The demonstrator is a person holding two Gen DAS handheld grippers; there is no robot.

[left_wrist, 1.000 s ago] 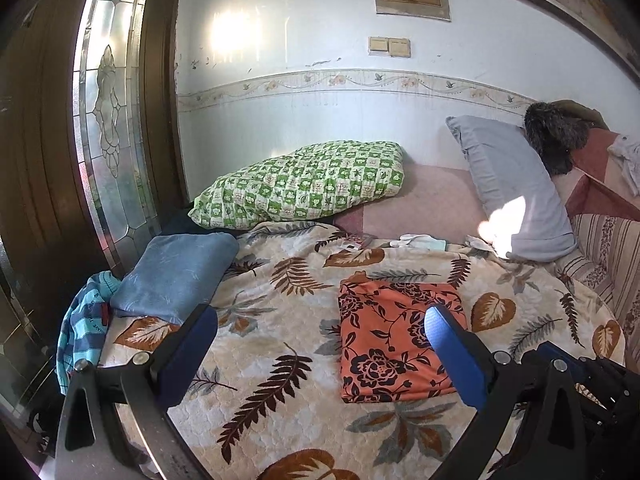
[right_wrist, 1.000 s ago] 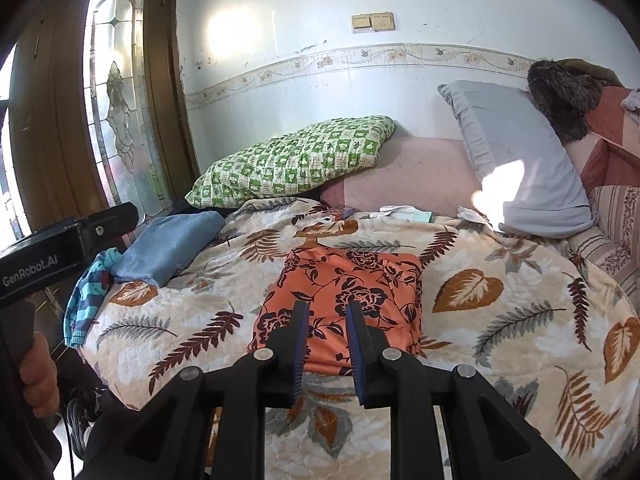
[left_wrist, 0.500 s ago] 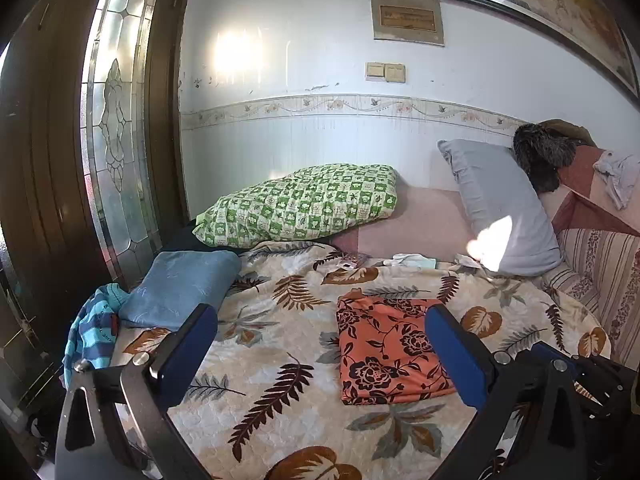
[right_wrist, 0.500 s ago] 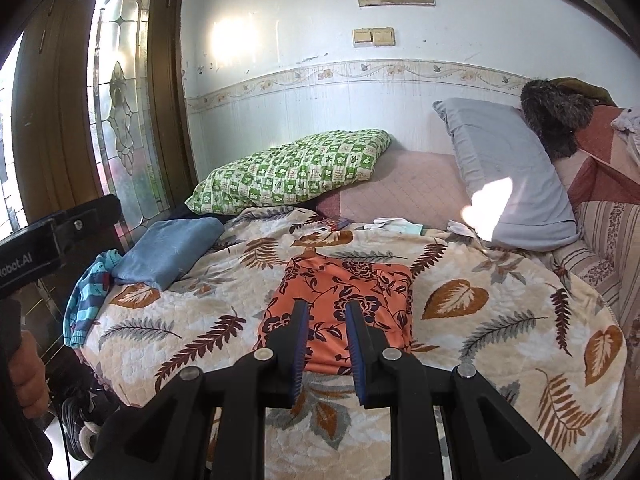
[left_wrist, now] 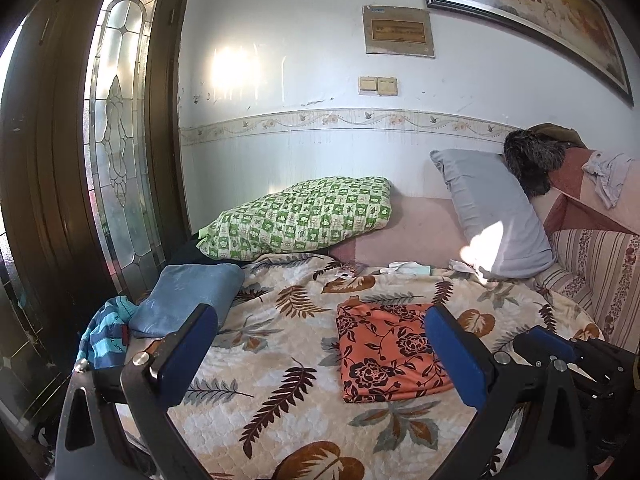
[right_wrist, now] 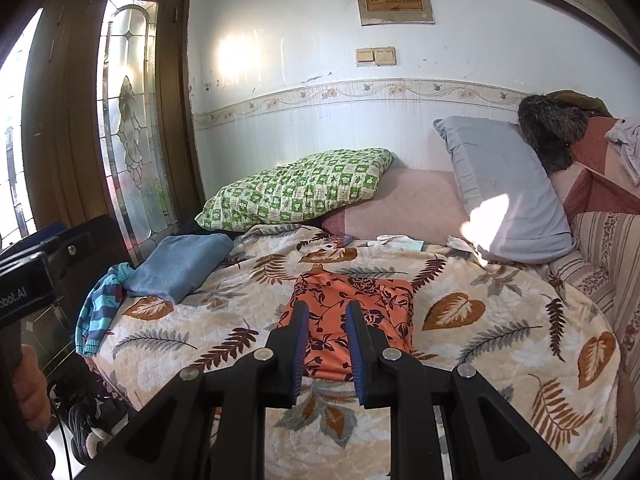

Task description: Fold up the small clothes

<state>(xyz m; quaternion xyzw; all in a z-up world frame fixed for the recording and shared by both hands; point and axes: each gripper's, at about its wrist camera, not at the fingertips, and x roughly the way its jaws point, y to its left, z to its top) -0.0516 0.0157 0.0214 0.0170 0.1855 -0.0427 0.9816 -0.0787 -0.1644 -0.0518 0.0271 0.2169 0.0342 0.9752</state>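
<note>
Seemingly one garment is finished: in the left view the orange cloth (left_wrist: 390,350) lies folded flat at lower centre of the bedspread (left_wrist: 280,380), the left gripper (left_wrist: 320,344) wide open and empty above it. In the right view the right gripper (right_wrist: 324,344), narrowly parted, holds nothing; a striped garment (right_wrist: 98,312) at left looks unfolded.

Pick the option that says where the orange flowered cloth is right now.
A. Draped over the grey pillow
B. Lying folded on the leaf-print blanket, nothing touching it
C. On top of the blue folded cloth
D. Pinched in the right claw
B: the orange flowered cloth lies flat and folded on the leaf-print blanket, clear of both claws.
</note>
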